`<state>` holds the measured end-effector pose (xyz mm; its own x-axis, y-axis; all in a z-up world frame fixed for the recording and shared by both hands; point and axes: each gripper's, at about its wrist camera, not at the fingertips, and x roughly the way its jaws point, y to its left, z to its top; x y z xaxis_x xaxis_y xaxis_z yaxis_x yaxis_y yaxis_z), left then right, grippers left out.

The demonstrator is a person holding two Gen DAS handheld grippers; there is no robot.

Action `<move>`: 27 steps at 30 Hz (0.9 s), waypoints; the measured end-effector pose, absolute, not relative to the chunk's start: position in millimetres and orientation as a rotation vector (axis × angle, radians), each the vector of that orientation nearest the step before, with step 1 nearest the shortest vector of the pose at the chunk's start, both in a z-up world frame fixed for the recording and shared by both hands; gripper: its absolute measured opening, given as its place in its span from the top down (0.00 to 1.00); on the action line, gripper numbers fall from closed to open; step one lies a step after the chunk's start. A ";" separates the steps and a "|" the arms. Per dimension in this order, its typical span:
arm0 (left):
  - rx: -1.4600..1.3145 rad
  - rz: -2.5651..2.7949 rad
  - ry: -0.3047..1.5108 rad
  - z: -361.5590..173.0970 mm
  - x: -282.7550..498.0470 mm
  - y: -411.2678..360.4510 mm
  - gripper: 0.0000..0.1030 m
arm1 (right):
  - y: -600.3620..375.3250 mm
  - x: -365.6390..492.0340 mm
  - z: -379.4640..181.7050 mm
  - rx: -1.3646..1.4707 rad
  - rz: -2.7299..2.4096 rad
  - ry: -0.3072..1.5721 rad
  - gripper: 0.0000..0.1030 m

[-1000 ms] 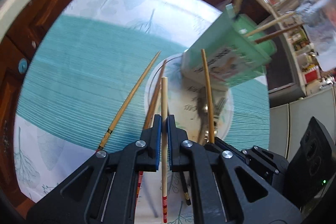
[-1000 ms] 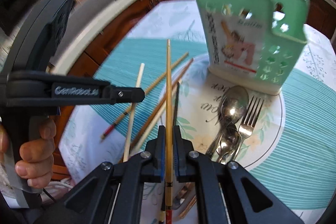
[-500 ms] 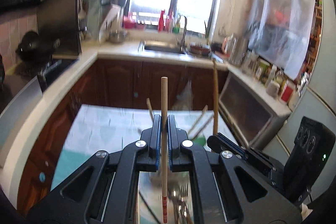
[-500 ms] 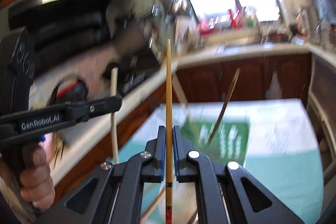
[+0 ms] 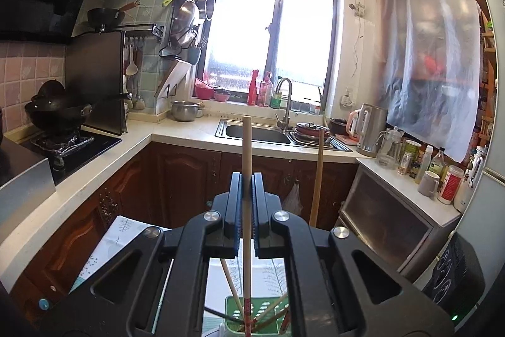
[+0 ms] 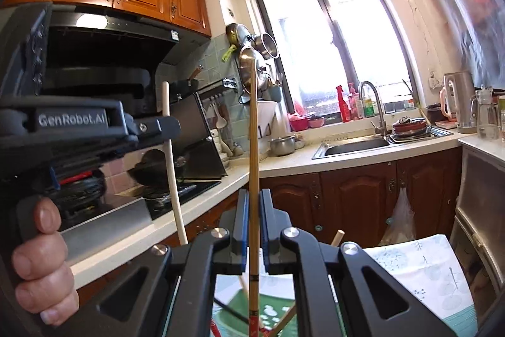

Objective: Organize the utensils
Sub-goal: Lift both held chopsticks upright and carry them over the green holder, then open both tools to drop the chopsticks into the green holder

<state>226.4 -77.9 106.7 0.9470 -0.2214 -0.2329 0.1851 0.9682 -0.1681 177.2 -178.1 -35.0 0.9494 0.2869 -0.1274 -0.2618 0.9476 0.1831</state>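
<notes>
Left gripper [image 5: 247,204]: clamped on pale chopstick [image 5: 246,166], held upright. Right gripper [image 6: 253,220]: clamped on yellow chopstick [image 6: 253,147], also upright. Green holder [image 5: 268,310] sits below, near edge, w/ other sticks inside. Advice: keep vertical, centre red ends over holder, lower, then release.

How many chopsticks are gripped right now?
2: a pale chopstick stands upright in the left gripper, and a yellow chopstick stands upright in the right gripper. More stand in the green holder below, partly hidden.
</notes>
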 end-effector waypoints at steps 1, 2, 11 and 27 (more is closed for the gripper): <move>-0.148 -0.205 0.252 99.0 229.9 -78.4 0.97 | -178.5 182.0 -40.1 0.160 0.273 0.156 0.94; -0.155 -0.201 0.250 94.9 233.7 -78.1 0.97 | -178.5 184.4 -43.4 0.156 0.270 0.156 0.94; -0.208 -0.200 0.232 86.9 254.0 -65.6 0.97 | -179.1 187.3 -49.6 0.188 0.291 0.132 0.94; -0.174 -0.201 0.287 27.7 256.1 -71.2 0.97 | -169.3 188.3 -77.2 0.059 0.302 0.178 0.94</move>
